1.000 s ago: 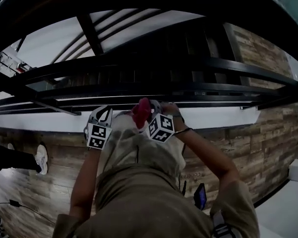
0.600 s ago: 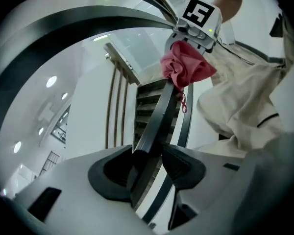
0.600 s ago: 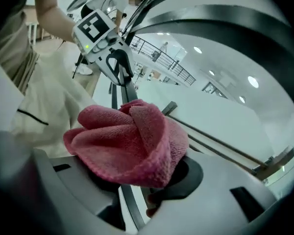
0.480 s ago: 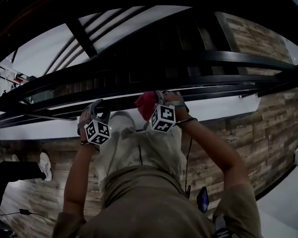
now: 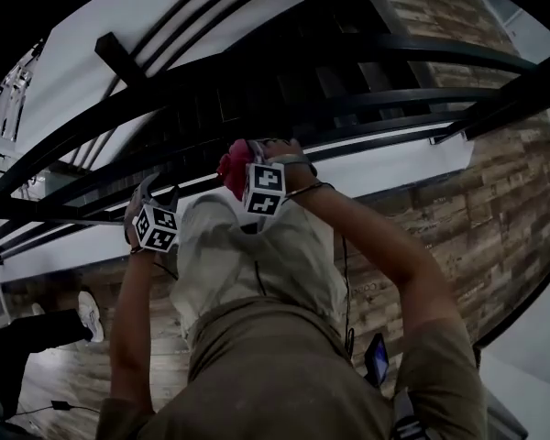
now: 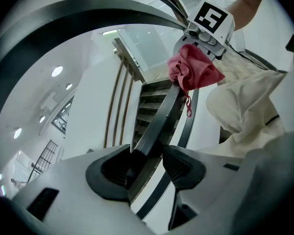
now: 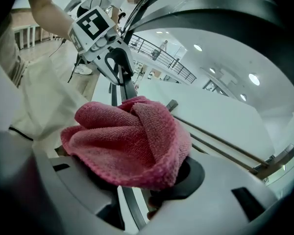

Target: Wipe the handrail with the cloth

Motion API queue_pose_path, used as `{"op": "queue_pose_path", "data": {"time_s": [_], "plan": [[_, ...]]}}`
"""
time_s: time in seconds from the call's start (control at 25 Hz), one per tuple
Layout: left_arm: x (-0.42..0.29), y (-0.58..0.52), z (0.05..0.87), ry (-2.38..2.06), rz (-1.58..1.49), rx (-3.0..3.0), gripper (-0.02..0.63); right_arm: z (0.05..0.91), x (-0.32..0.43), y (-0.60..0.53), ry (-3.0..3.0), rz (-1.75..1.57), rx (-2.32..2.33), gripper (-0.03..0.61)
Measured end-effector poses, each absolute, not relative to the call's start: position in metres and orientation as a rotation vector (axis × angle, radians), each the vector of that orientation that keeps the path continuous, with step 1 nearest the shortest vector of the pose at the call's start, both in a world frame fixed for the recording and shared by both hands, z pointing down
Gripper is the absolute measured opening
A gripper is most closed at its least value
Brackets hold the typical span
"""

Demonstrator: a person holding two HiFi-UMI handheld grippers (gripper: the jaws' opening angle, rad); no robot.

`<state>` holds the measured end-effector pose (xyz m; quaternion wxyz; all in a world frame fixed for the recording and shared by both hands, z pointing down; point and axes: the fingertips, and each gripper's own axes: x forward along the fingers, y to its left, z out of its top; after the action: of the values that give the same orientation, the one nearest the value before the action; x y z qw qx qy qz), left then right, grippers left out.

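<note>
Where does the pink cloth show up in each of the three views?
Head view: pink cloth at centre, at the tip of the right gripper.
Left gripper view: upper right, bunched on the rail under the right gripper.
Right gripper view: centre foreground, draped over that gripper's opening fingers.
Shared landmark: the dark handrail running under the cloth.
</note>
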<state>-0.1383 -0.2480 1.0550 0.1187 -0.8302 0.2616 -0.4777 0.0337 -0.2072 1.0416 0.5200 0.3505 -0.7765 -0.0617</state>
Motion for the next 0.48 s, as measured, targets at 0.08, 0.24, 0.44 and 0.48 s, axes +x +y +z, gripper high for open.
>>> {"op": "queue_pose_path", "data": {"time_s": [0.08, 0.24, 0.44, 0.48], "plan": [[-0.142, -0.247, 1.05, 0.771, -1.412, -2.433, 0.198, 1.036, 0.03, -0.207, -1.864, -0.148, 0.842, 0.19], [-0.144, -0.247, 1.039, 0.801, -1.417, -2.427, 0.199, 1.027, 0.028, -0.205, -1.864, -0.135, 0.846, 0.19], [-0.14, -0.251, 1.041, 0.793, -1.424, -2.432, 0.201, 1.031, 0.033, -0.209, -1.853, -0.102, 0.838, 0.19], [-0.139, -0.252, 1.042, 0.79, -1.425, -2.433, 0.201, 1.031, 0.033, -0.21, -1.85, -0.098, 0.838, 0.19]]}}
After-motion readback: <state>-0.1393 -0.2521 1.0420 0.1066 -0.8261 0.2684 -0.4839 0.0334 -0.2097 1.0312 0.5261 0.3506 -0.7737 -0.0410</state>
